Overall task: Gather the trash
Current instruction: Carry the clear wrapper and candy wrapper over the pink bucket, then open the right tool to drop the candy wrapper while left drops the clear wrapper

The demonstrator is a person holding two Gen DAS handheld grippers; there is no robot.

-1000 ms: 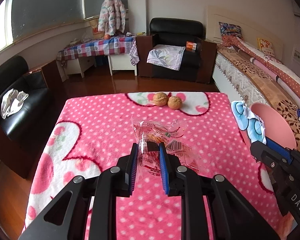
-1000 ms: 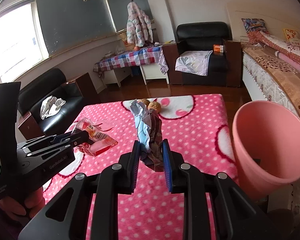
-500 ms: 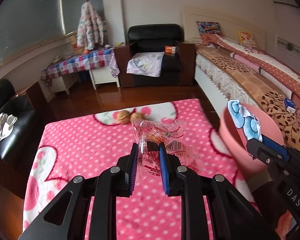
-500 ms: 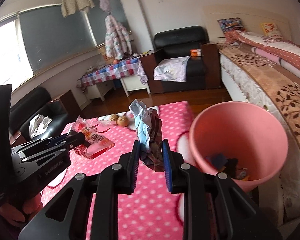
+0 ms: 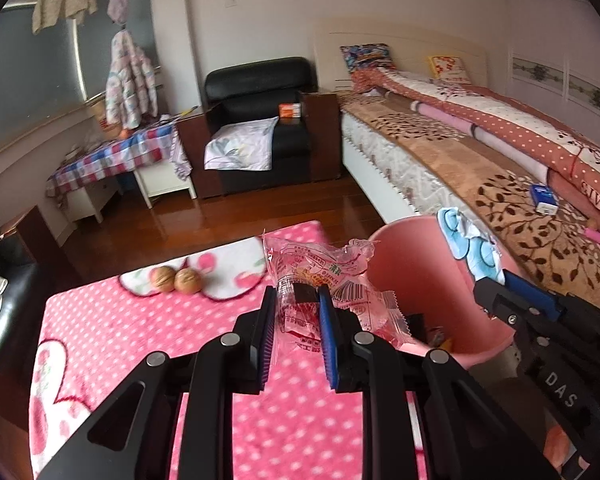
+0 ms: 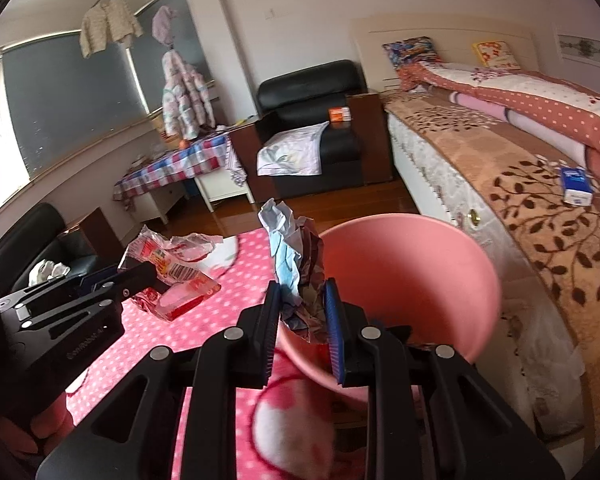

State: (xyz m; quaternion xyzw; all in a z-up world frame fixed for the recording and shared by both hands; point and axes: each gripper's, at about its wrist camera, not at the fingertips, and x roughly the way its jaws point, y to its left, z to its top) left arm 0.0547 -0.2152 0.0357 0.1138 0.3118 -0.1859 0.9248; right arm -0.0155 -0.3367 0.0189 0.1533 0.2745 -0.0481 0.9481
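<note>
The left gripper [image 5: 298, 300] is clamped on a clear plastic wrapper [image 5: 320, 276] with red print and a barcode; the wrapper sticks out forward and to the right of the jaws, and its far end hangs over the near rim of the pink bin [image 5: 420, 276]. The right gripper [image 6: 302, 300] is clamped on a crumpled ball of paper [image 6: 296, 256] – light blue, white and dark in colour – and holds it upright in front of the bin's opening, at its left side. In the right wrist view the pink bin [image 6: 440, 264] stands between the table and the bed, and some dark things lie at its bottom, too small to tell. Under both grippers is the pink blanket with white dots [image 5: 140, 332] that covers the table. Farther on this blanket two walnuts [image 5: 176, 279] lie touching each other on a white patch with cherries. Behind the table there is a brown wooden floor [image 5: 228, 216], then a black armchair [image 5: 260, 92] with a pale cloth on the seat – and the long bed [image 5: 480, 160] along the right side, with a small blue box [image 5: 543, 199] on its cover.
</note>
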